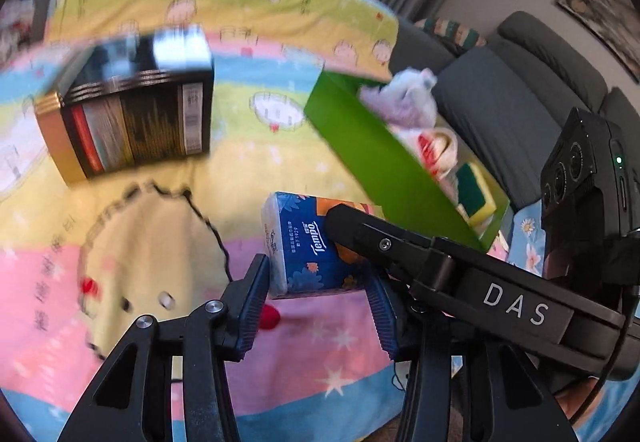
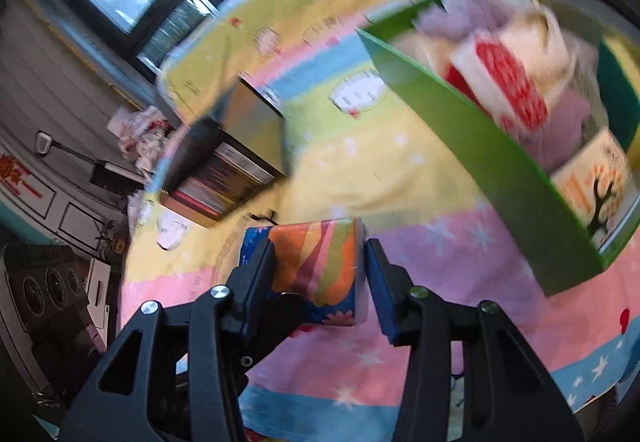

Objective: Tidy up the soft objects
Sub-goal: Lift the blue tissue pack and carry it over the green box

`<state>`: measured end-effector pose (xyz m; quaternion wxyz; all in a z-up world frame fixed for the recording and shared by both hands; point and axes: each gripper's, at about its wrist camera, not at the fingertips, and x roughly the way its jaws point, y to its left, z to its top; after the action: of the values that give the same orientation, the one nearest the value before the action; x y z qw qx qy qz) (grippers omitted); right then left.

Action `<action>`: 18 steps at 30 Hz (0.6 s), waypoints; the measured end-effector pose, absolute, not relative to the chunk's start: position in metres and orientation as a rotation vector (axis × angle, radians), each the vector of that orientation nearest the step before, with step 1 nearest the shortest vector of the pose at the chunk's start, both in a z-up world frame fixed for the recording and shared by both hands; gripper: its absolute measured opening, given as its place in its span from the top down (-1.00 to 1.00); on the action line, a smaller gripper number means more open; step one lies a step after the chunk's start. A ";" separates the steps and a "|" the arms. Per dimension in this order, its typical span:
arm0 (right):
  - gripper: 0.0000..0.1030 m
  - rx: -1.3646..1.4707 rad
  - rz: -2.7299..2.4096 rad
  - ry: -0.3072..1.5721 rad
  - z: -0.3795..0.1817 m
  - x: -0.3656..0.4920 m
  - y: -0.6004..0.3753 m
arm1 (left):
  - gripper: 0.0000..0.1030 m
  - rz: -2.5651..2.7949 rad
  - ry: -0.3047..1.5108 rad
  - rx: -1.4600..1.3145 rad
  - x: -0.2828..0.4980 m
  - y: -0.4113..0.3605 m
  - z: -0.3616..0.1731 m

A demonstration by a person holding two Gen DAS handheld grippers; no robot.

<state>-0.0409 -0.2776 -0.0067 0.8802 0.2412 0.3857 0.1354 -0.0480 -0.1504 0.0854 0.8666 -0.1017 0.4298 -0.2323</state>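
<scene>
Both grippers meet at the tissue pack, just above the blanket. The left gripper brackets it, though the right gripper's body hides one pad's contact. The right gripper clamps it, its left finger partly masked by the other tool. Beyond, blurred, a green box holds soft toys and a sponge; a dark box lies apart.
</scene>
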 end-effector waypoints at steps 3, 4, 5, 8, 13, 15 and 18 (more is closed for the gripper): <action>0.11 0.511 0.311 0.721 0.014 -0.051 -0.277 | 0.06 -0.482 0.827 -0.180 -0.056 -0.149 0.108; 0.11 0.507 0.316 0.696 0.020 -0.054 -0.277 | 0.06 -0.484 0.804 -0.170 -0.060 -0.148 0.114; 0.11 0.501 0.320 0.674 0.026 -0.058 -0.276 | 0.06 -0.487 0.783 -0.159 -0.062 -0.148 0.121; 0.11 0.494 0.324 0.627 0.042 -0.066 -0.276 | 0.06 -0.498 0.741 -0.134 -0.066 -0.147 0.138; 0.11 0.478 0.330 0.542 0.075 -0.075 -0.277 | 0.06 -0.519 0.656 -0.103 -0.071 -0.150 0.171; 0.11 0.469 0.332 0.503 0.088 -0.079 -0.280 | 0.06 -0.531 0.619 -0.090 -0.070 -0.153 0.185; 0.11 0.469 0.337 0.461 0.106 -0.078 -0.286 | 0.06 -0.536 0.580 -0.078 -0.069 -0.160 0.201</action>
<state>-0.0783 -0.2861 0.1059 0.9325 0.2292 0.2251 0.1649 -0.0685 -0.1595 0.2013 0.9222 -0.0379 0.2827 -0.2612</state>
